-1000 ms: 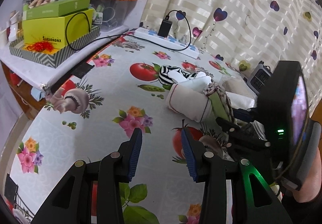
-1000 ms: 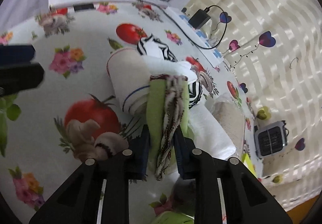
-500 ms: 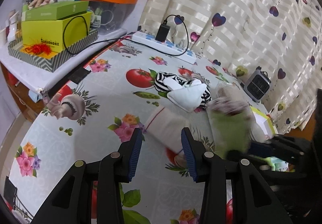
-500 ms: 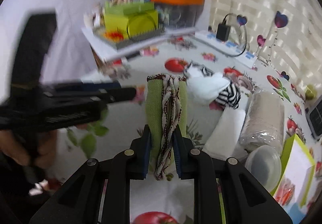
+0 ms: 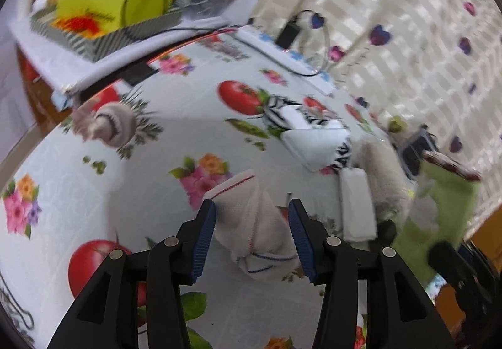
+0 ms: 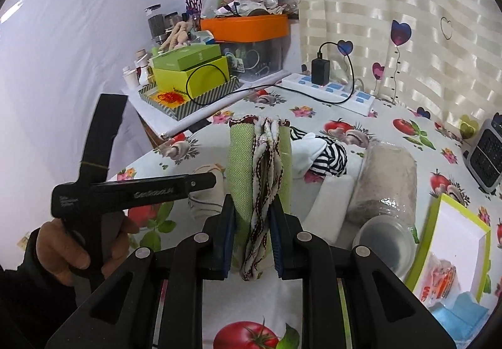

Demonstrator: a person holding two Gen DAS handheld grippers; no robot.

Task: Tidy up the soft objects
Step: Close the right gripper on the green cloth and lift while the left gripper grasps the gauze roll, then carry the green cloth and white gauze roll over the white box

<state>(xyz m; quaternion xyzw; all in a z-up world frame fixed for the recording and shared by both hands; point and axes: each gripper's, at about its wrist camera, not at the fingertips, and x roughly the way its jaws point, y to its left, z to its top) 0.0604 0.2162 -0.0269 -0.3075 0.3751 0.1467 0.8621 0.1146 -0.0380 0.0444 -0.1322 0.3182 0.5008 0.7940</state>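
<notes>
Your right gripper [image 6: 251, 217] holds a folded green cloth [image 6: 259, 167] clear above the surface [image 5: 150, 179], while your left gripper [image 5: 252, 236], jaws just opened wide, straddles a rolled white towel [image 5: 254, 223] to grasp next.

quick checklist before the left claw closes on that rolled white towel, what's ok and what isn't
1. Left claw open: ok, its jaws have just been opening and stand wide.
2. Rolled white towel with red and blue stripes between the left jaws: ok, though the pads do not press it yet.
3. Right claw grip on the folded green cloth with braided maroon-and-white trim: ok, pads clamp it and it stands upright off the table.
4. Green cloth apart from the left claw: ok, it hangs off to the side.
5. Towel roll intact: cannot tell, the picture is blurred.
6. Black-and-white striped cloth bundle apart from the towel: ok.
</notes>
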